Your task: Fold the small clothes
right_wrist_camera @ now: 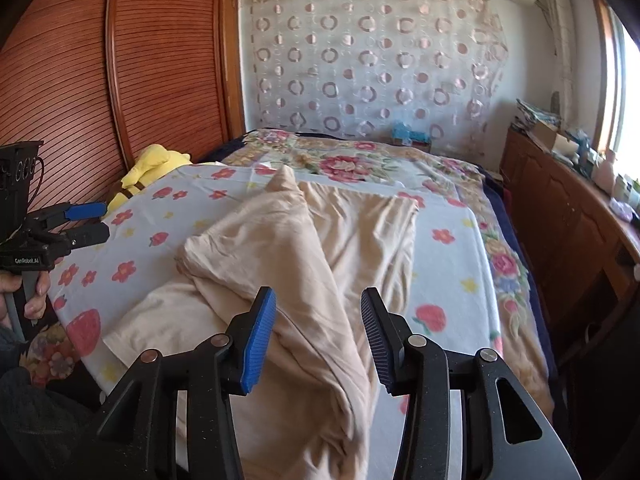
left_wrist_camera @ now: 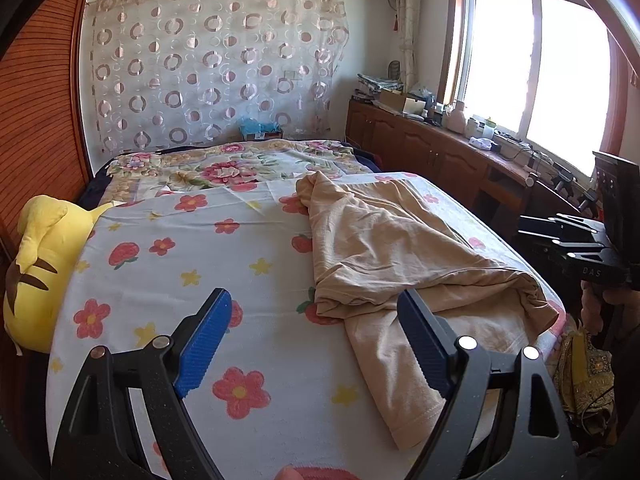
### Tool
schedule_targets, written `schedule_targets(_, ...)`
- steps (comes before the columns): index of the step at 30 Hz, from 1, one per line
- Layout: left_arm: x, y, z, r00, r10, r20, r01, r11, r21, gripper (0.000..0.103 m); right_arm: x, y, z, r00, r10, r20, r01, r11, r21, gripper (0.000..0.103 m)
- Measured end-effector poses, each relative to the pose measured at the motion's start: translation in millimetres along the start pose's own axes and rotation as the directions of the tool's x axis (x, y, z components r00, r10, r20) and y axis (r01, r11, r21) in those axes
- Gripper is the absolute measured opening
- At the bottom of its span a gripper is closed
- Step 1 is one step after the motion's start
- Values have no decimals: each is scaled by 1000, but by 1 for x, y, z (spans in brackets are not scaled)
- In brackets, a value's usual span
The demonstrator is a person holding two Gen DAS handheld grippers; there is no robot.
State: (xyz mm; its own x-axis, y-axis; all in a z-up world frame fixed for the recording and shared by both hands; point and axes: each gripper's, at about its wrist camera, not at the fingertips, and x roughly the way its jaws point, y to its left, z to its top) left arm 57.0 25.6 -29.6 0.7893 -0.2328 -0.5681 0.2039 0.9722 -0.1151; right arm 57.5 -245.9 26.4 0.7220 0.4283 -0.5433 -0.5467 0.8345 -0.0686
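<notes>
A beige garment [left_wrist_camera: 384, 248] lies crumpled on the flowered white bedsheet [left_wrist_camera: 192, 264], partly doubled over itself, one end hanging toward the near bed edge. It also shows in the right wrist view [right_wrist_camera: 304, 248]. My left gripper [left_wrist_camera: 314, 320] is open and empty, above the sheet just left of the garment's near part. My right gripper [right_wrist_camera: 318, 320] is open and empty, hovering over the garment's near bunched fold. Each gripper shows in the other's view: the right one [left_wrist_camera: 560, 236] beside the bed, the left one [right_wrist_camera: 86, 222] over the bed's left edge.
A yellow plush toy [left_wrist_camera: 44, 264] lies at the bed's left side against a wooden slatted wall [right_wrist_camera: 120, 80]. A floral blanket [left_wrist_camera: 240, 164] covers the far bed. A wooden cabinet [left_wrist_camera: 432, 152] with clutter runs under the window on the right.
</notes>
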Motion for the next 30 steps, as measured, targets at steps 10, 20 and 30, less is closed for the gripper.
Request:
schedule_targets(10,-11,17,-3,999,36,13,-35,999,-29,85,75,32,36,991,117,-68,-123,988,-92,47)
schedule_targets(20,-17,39,-12,998,68,8,-67,995,-68,85,153,82,56,953,217,-211,-255,951,-173,47)
schedule_targets(30,-16,46,-17,998,70,-2,-70,994,-78,85,207,112,56,923,176,-342,-274,925,-263,47)
